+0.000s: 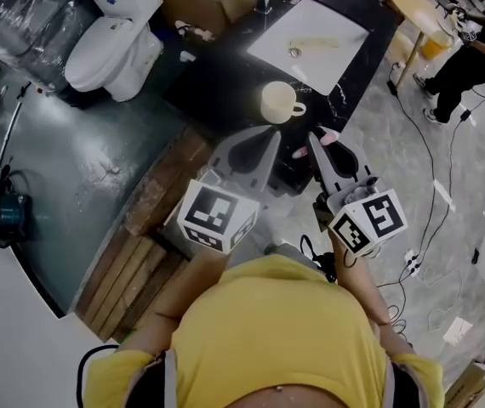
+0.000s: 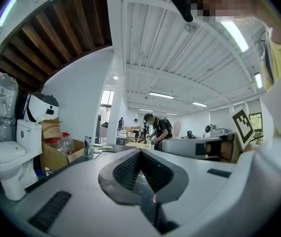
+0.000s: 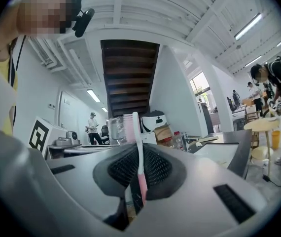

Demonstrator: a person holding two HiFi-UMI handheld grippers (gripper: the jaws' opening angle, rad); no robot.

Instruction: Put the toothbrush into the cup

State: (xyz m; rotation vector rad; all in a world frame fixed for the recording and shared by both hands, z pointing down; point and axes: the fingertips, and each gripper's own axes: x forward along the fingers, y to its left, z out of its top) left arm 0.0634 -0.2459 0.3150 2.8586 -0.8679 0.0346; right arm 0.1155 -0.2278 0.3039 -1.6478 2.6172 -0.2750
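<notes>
Right tongs pinch the pink-and-white toothbrush upright, near the cream cup on the dark tabletop but not over it. Left tongs are closed on nothing. Pickup looks done; the drop into the cup is not yet made.

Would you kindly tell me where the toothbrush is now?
The toothbrush is clamped in the right gripper, right of centre in the head view, near the cup.
</notes>
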